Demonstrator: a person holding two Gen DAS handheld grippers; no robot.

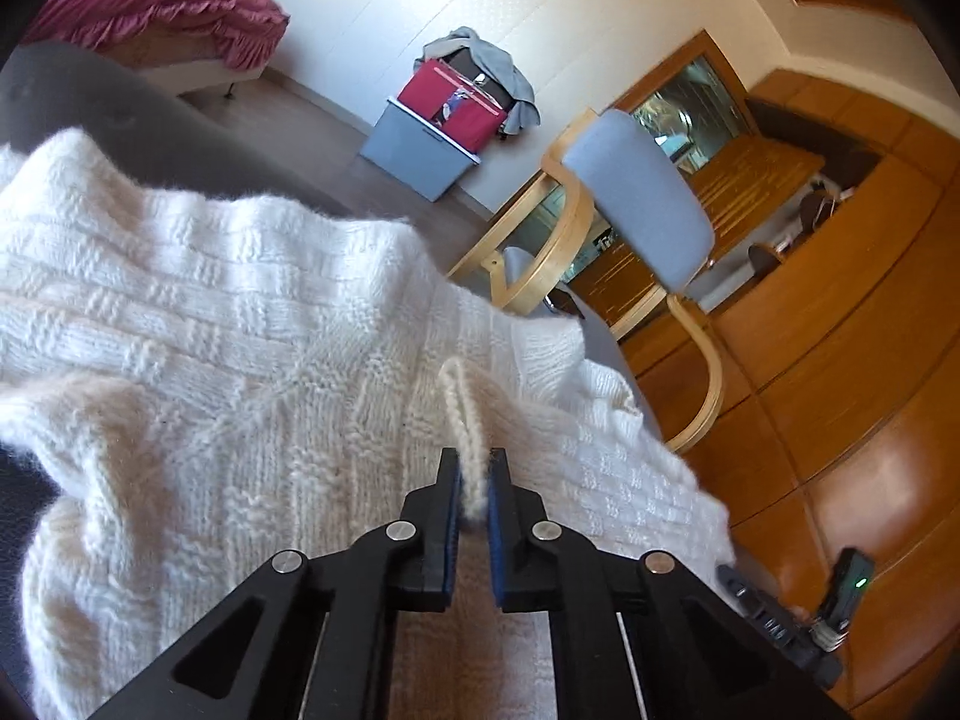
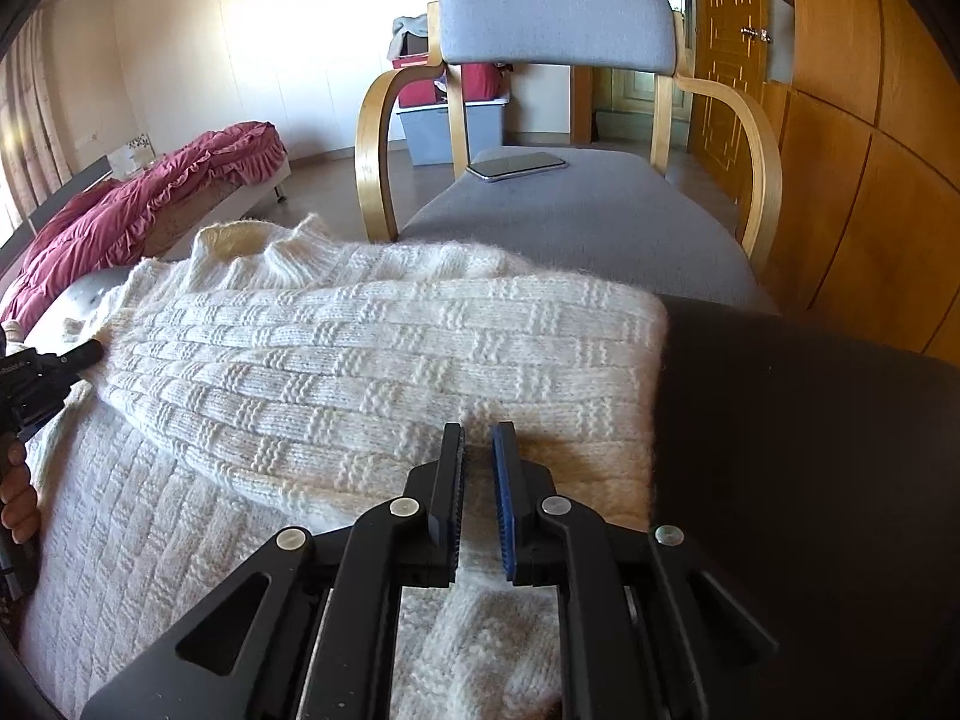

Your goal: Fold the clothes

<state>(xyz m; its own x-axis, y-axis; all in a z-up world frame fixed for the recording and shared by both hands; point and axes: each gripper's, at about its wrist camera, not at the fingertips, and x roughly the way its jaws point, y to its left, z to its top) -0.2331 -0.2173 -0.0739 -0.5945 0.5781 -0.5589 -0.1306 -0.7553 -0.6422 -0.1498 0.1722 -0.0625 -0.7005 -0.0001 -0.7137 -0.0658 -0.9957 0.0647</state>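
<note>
A bedroom with orange wood panelling fills the left wrist view, where a cream knit sweater [image 1: 240,312] spreads from nine o'clock to the centre and the left gripper [image 1: 474,468] pinches a raised fold of its knit between both pads, a grey armchair [image 1: 642,204] standing at two o'clock. In the right wrist view the sweater [image 2: 372,360] lies folded across a dark surface [image 2: 810,420], and the right gripper [image 2: 478,438], fingers slightly parted, appears to nip the sweater's near edge, with a phone [image 2: 516,166] on the armchair [image 2: 558,30] seat at twelve o'clock.
</note>
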